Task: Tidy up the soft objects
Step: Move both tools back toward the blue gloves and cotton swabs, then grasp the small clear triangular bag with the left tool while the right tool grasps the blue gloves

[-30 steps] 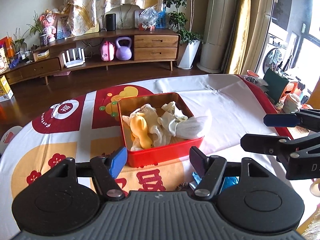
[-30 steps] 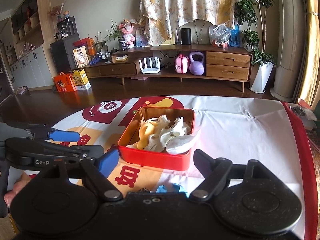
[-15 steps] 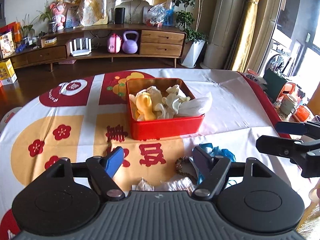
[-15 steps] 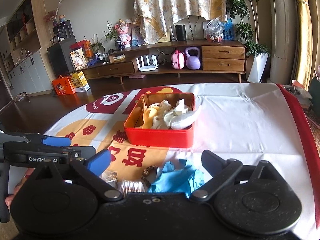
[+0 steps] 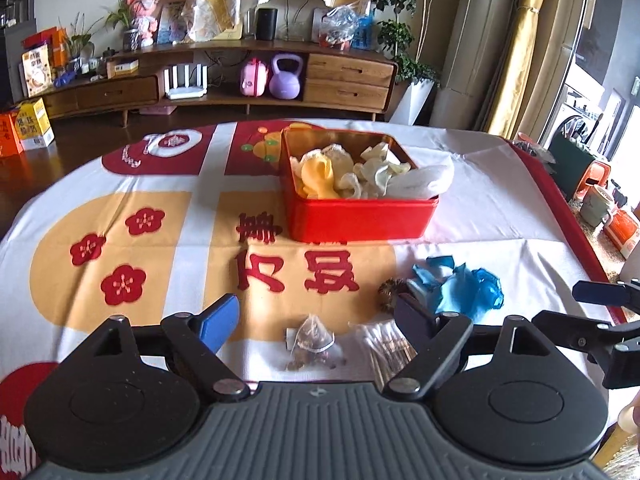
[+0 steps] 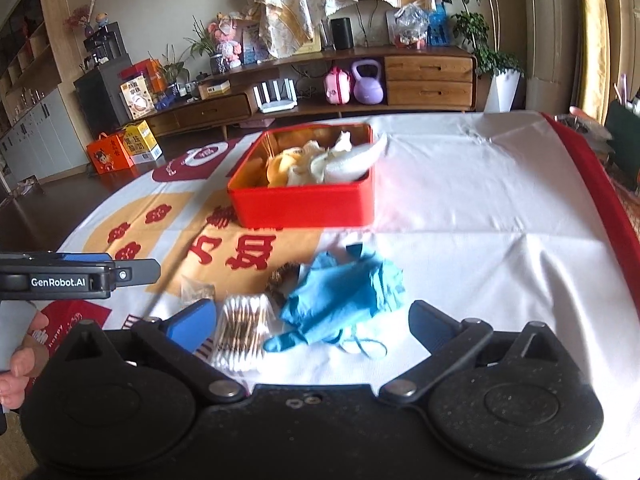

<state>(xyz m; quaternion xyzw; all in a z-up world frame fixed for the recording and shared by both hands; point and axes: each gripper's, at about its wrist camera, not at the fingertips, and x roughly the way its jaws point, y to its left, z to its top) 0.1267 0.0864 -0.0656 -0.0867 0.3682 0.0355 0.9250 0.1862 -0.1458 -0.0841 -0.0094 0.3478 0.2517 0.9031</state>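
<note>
Both grippers have pulled back from the tin since the earlier frames; more of the tablecloth's near edge shows now.

Left gripper: jaws wide apart, nothing between them, over the near edge of the cloth at lower centre of its view. Right gripper: likewise spread, empty.

Red tin sits mid-frame in the left view, upper centre in the right view. A second ago it filled the space just ahead of the left fingers; now well apart from both. Contents unchanged: yellow cloth, pale rags, a white sock drooping over the right rim.

Newly in view, on the cloth near the grippers:
- blue glove, crumpled, right of centre in the left view; in the right view it lies between the fingers.
- brown scrunchie, just left of the glove, touching it.
- tea bag, lower centre, left view.
- swab packet, beside the right gripper's blue fingertip.

The right gripper shows at the right edge of the left view; the left gripper at the left edge of the right view.
</note>
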